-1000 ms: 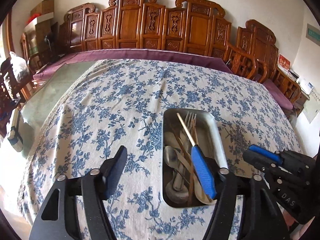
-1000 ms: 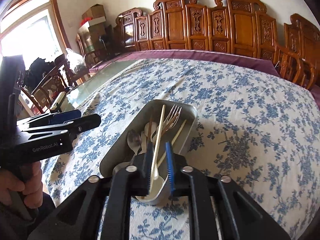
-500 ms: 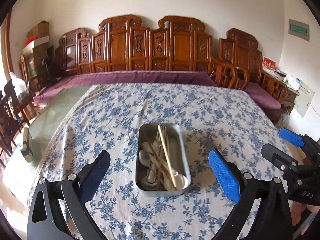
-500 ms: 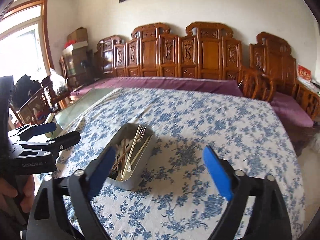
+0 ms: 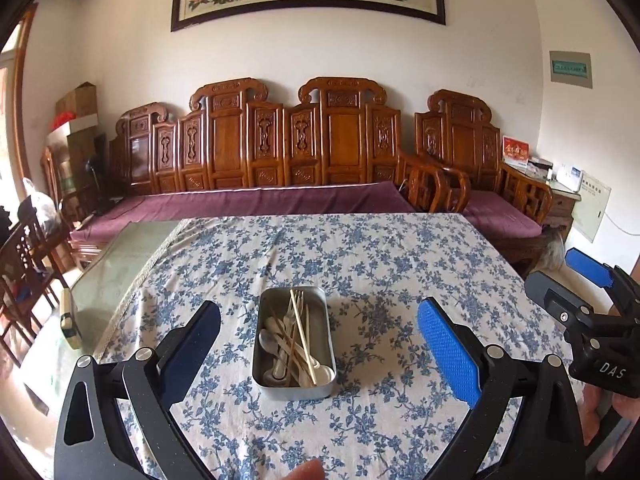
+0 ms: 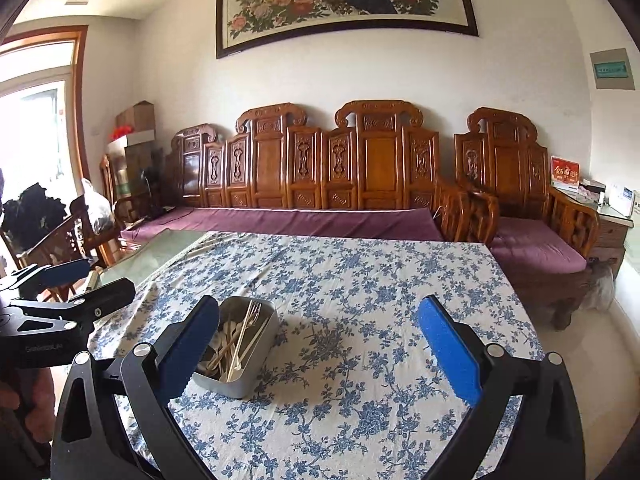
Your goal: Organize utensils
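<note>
- Utensils point(image 5: 294, 338) all sit piled in metal tin point(image 5: 265, 360): spoons, forks, chopsticks, crossed loosely, not sorted by kind.
- Tin rests on floral tablecloth point(image 5: 360, 256), near the front edge, roughly centred in left wrist view; in right wrist view it sits low left, partly hidden by the left finger of that gripper.
- Left gripper point(image 5: 318, 344) is spread wide, nothing between the pads, raised above and in front of the tin, not touching it.
- Right gripper point(image 6: 318, 350) is also spread wide and empty, off to the right of the tin, well clear of the cloth.
- No loose utensil visible on the cloth anywhere in either view.
- Step judgement: collecting looks done, both claws free; task looks at or near its end.
- Next move, if any: likely straighten the crossed chopsticks point(image 6: 240, 344) inside the tin; needs a narrow pinch from above on one thin stick without dragging the tin.
- Risk guess: light tin could slide on the cloth; other gripper may need to steady its wall.
</note>
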